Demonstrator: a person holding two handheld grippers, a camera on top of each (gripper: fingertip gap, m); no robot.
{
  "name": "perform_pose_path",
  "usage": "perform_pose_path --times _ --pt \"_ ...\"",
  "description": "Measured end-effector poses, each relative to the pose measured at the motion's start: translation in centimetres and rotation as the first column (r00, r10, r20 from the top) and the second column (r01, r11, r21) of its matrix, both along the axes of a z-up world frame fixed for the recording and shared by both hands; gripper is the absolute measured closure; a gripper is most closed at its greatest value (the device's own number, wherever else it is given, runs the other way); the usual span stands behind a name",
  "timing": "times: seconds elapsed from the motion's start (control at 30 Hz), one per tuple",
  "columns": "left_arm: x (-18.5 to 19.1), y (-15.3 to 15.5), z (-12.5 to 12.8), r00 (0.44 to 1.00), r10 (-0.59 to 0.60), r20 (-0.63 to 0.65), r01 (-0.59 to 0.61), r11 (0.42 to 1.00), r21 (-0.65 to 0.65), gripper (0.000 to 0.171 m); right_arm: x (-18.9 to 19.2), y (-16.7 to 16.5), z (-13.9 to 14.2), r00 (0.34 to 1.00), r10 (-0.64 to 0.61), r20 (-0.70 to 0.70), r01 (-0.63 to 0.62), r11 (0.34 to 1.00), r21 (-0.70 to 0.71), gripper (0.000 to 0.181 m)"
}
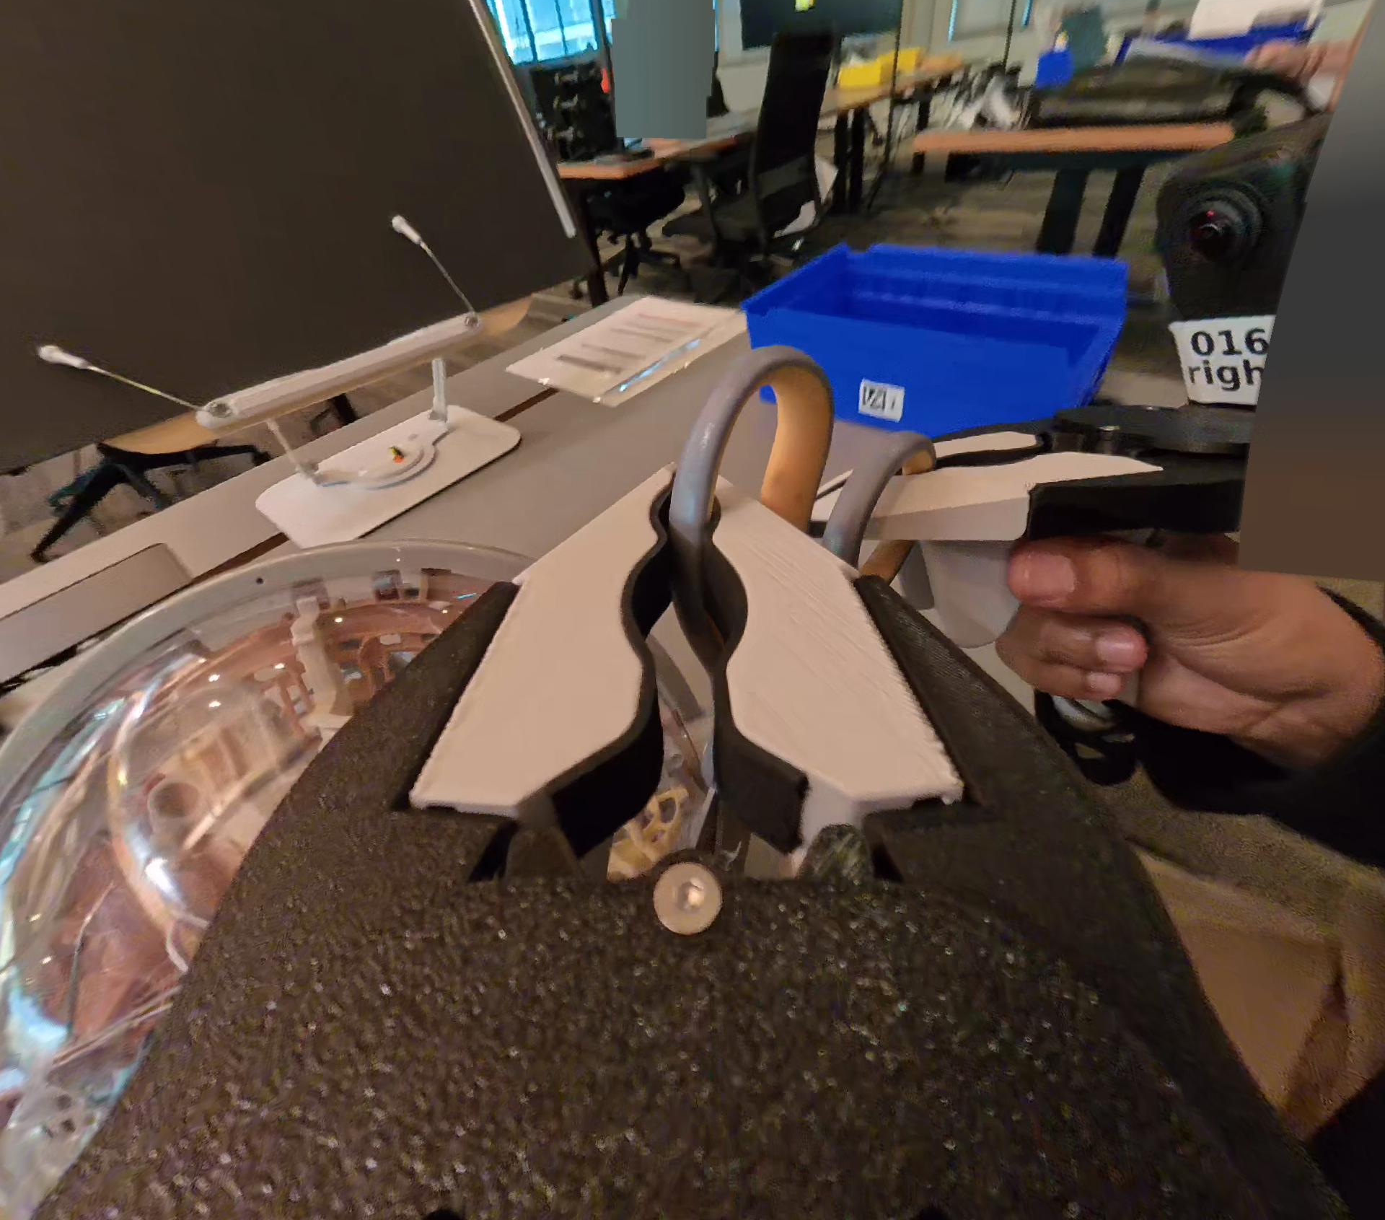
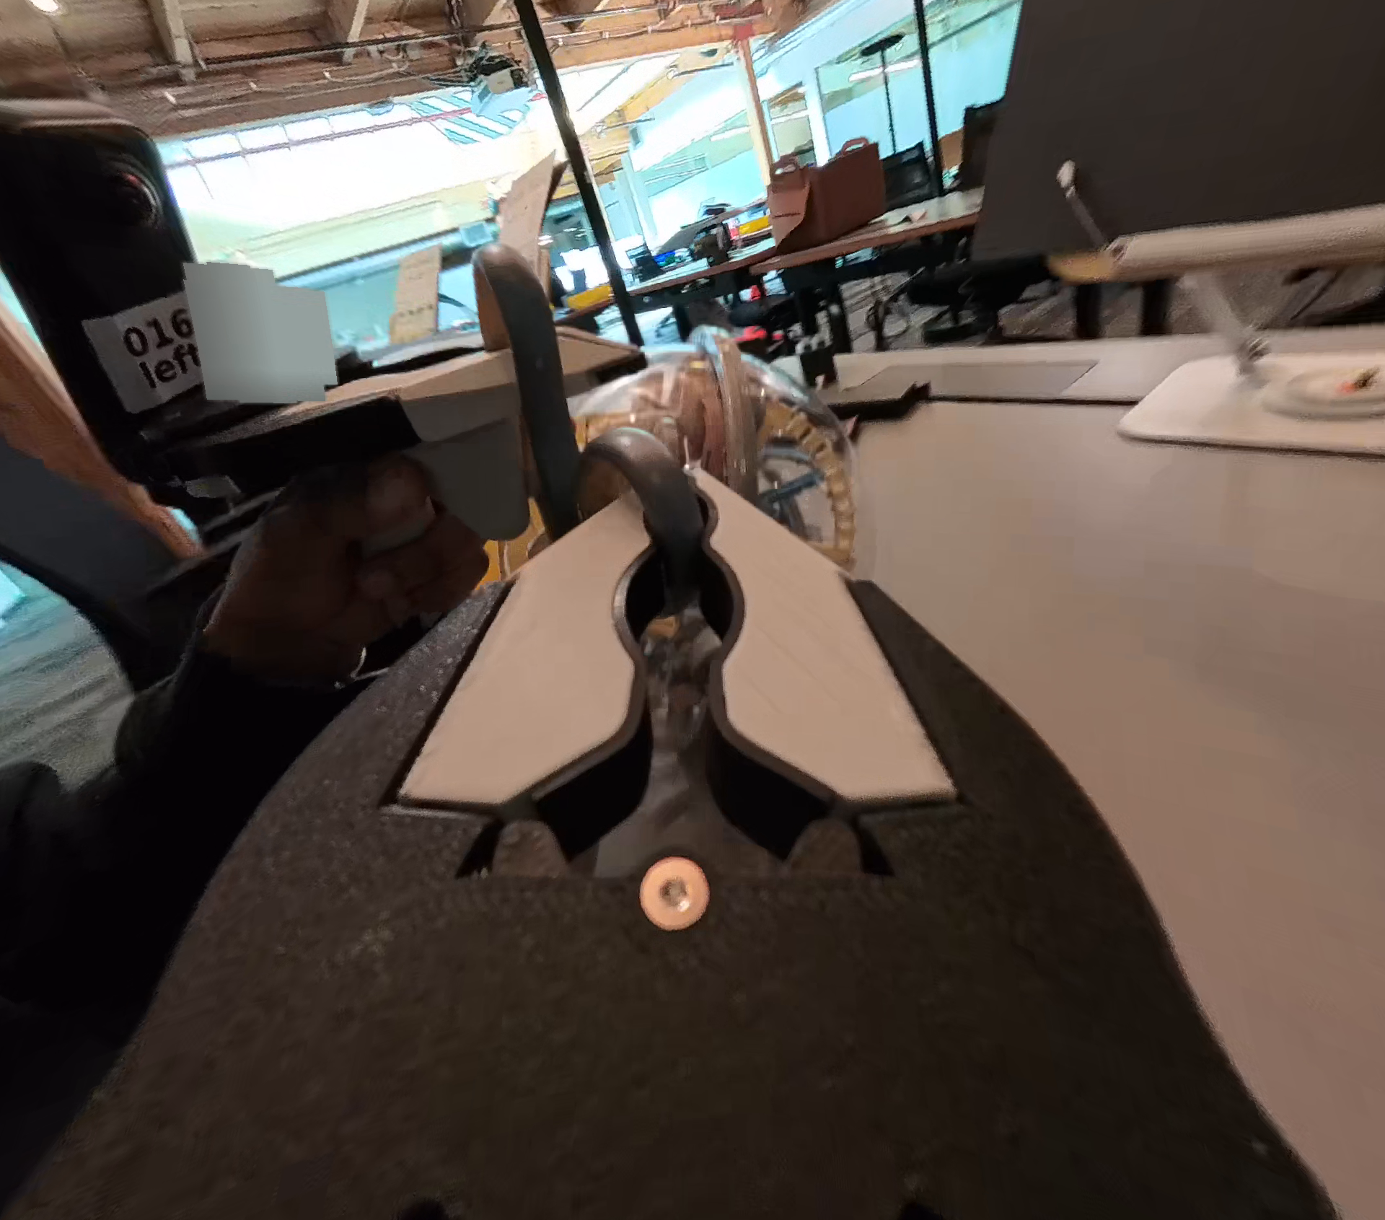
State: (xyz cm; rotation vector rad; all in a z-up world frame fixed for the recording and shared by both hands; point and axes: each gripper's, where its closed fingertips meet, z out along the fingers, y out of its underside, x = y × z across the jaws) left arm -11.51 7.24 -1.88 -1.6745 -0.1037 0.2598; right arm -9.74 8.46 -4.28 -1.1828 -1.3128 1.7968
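Note:
My left gripper (image 1: 693,509) is shut on the taller grey handle loop (image 1: 749,404) of what looks like a pair of scissors, tan on the inside. My right gripper (image 1: 847,509), held by a hand (image 1: 1124,652), comes in from the right and is shut on the smaller loop (image 1: 877,487). In the right wrist view my right gripper (image 2: 674,509) clamps the small loop (image 2: 637,472), and the left gripper (image 2: 539,389) holds the tall loop (image 2: 532,374). A clear dome (image 1: 225,734) lies just below and behind the loops; it also shows in the right wrist view (image 2: 757,419). The blades are hidden.
A blue bin (image 1: 937,329) stands on the grey table (image 2: 1087,659) beyond the grippers. A white stand with thin arms (image 1: 337,389) and a laminated sheet (image 1: 622,344) lie to the left. A dark board (image 1: 225,134) leans behind them. My two grippers' fingertips are within a few centimetres of each other.

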Motion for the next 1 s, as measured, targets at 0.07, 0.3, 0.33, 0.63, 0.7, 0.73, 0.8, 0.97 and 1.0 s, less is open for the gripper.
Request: perform_pose_path --times 0.07,0.3,0.33,0.63,0.7,0.73,0.8,0.97,1.0 --pt "0.0 0.6 1.4 0.998 -0.002 0.057 -0.002 0.997 0.075 0.171 0.1 1.0 2.2 0.999 -0.041 -0.031 0.043 0.996 0.079 0.181" --pt "-2.5 -0.5 4.2 0.969 0.041 0.245 -0.11 0.955 0.274 0.171 -3.0 0.2 8.2 0.999 -0.028 -0.034 0.038 0.935 0.351 0.181" --pt "-3.1 -1.1 4.3 0.961 0.046 0.272 -0.129 0.946 0.298 0.171 -3.6 -0.5 8.7 0.999 -0.018 -0.028 0.027 0.923 0.383 0.181" --pt "-8.0 -7.4 3.2 0.898 0.106 0.426 -0.301 0.855 0.422 0.171 -9.7 -7.8 9.6 0.997 0.056 0.046 -0.073 0.786 0.614 0.181" --pt "-9.2 -9.4 3.1 0.885 0.123 0.449 -0.336 0.837 0.433 0.171 -11.0 -9.9 9.6 0.993 0.089 0.075 -0.116 0.763 0.636 0.18" --pt "-9.8 -10.4 3.1 0.879 0.134 0.458 -0.354 0.827 0.436 0.171 -11.6 -11.0 9.6 0.99 0.108 0.09 -0.141 0.75 0.646 0.181" --pt "-11.1 -12.3 3.1 0.867 0.156 0.473 -0.386 0.81 0.442 0.171 -12.5 -13.0 9.5 0.982 0.147 0.116 -0.186 0.723 0.665 0.181" --pt "-13.5 -15.7 3.0 0.853 0.174 0.492 -0.417 0.794 0.443 0.171 -13.9 -15.9 8.6 0.966 0.199 0.164 -0.257 0.689 0.678 0.181" --pt "-13.8 -16.2 3.0 0.856 0.189 0.481 -0.423 0.791 0.442 0.171 -14.0 -16.3 8.3 0.961 0.216 0.174 -0.276 0.698 0.661 0.181"
